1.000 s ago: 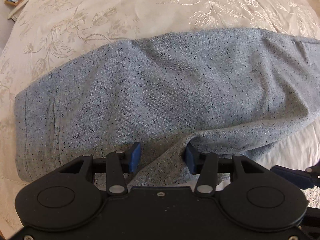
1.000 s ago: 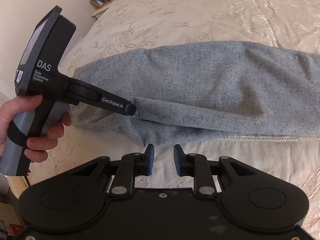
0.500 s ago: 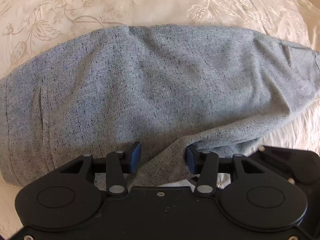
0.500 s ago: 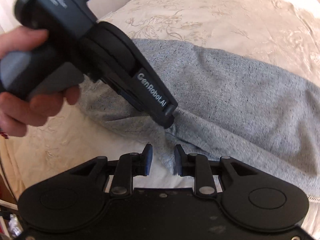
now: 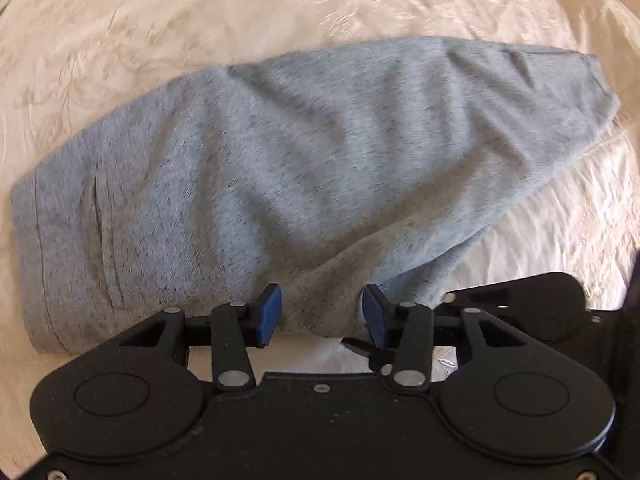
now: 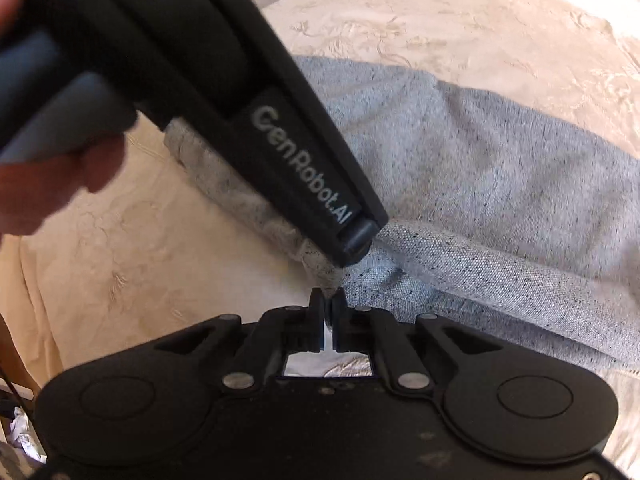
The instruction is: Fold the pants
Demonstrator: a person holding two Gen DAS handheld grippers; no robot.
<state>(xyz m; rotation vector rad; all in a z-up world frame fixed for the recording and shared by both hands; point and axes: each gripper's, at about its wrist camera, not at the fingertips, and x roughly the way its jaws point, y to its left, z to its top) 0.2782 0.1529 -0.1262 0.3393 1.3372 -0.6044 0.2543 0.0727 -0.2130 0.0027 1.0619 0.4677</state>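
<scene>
Grey speckled pants [image 5: 320,160] lie folded lengthwise across a cream bedspread [image 5: 200,20]. My left gripper [image 5: 320,312] points steeply down at their near edge. A raised fold fills the gap between its blue pads [image 5: 270,312], and the jaws are closing on it. In the right wrist view the left gripper [image 6: 356,240] pinches that edge up off the bed, held by a hand [image 6: 60,184]. Just below it, my right gripper [image 6: 329,304] is shut on a corner of the pants [image 6: 500,168].
The embroidered bedspread [image 6: 440,8] stretches beyond the pants on all sides. The bed's edge and a strip of floor [image 6: 16,420] show at the lower left of the right wrist view. The two grippers are nearly touching.
The right gripper slid in under the left one and closed on the pants' edge. The left gripper rose with its fold, so the whole garment now shows in its view.
</scene>
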